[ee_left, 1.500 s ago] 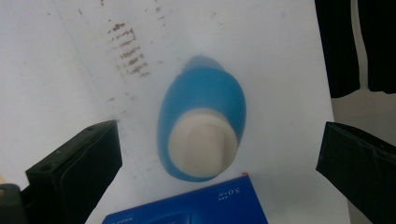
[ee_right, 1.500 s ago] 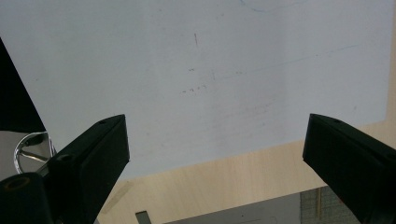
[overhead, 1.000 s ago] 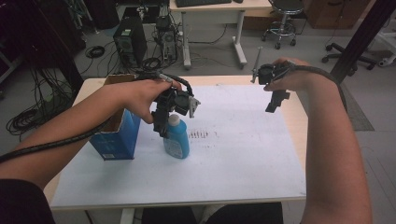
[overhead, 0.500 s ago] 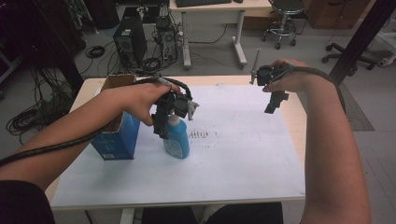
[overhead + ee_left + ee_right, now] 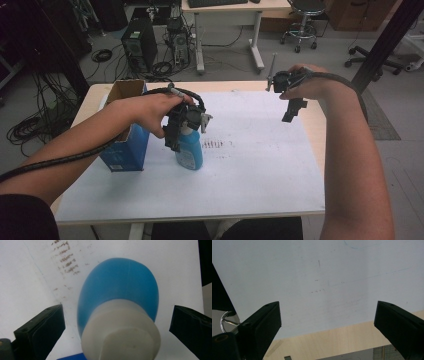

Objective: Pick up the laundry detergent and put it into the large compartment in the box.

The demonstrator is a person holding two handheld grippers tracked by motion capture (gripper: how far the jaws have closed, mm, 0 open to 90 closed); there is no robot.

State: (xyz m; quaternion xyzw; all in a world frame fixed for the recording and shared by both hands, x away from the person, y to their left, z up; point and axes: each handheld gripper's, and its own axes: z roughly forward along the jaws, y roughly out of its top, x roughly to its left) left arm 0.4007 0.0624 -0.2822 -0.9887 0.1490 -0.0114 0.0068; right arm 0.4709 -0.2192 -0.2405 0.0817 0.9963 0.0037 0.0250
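While your left gripper (image 5: pixel 181 131) hangs over the blue bottle (image 5: pixel 189 150), its 2 jaws stand wide apart in the left gripper view, 1 on each side of the bottle's white cap (image 5: pixel 121 333), with clear gaps to both, so nothing is grasped. The bottle stands upright on the white sheet (image 5: pixel 260 165) that covers most of the table (image 5: pixel 235 86), just to the right of the blue cardboard box (image 5: pixel 126 145), whose top is open. From the left gripper view you look almost straight down on the bottle: the cap is nearest the camera, the blue body (image 5: pixel 120 285) swells out below it, and a patch of brownish marks (image 5: pixel 66 258) lies on the sheet beside it. In the high view those same marks (image 5: pixel 214 144) sit just right of the bottle.

Your right gripper (image 5: pixel 292 107) is held up in the air above the far right part of the table, well apart from the bottle and box. Its 2 jaws are released too, spread wide in the right gripper view, with bare white sheet (image 5: pixel 317 272) and the table's pale wooden edge (image 5: pixel 329 342) showing between them.

Your left hand (image 5: pixel 150 112) wraps the gripper body from the left, and its cable (image 5: pixel 60 161) trails back along your forearm.
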